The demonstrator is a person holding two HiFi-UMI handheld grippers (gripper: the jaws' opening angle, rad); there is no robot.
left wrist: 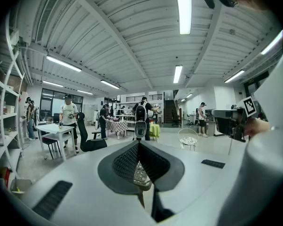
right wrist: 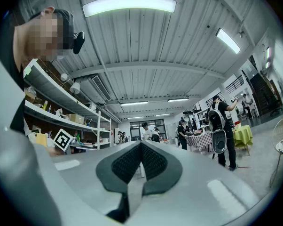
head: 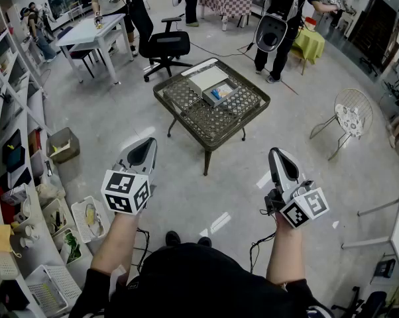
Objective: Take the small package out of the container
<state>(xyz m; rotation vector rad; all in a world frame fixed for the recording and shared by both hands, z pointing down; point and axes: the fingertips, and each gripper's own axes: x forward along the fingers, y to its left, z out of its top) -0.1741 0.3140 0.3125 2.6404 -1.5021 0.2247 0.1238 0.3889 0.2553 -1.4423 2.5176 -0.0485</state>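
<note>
Head view showed both grippers, left (head: 145, 148) and right (head: 278, 156), pinched closed on nothing and well short of the table (head: 207, 145). The package (head: 217, 93) lay in the container (head: 230, 98) on top of it. The risk, as I judged it: jaws arriving unopened would shove the container (it sat toward the far edge). Bare floor lay ahead — a chair (head: 164, 46) stood beyond.

A black office chair (head: 166, 44) stands at eleven o'clock from the wicker tabletop (head: 216, 122), and a round wire chair (head: 350, 114) at three o'clock.
</note>
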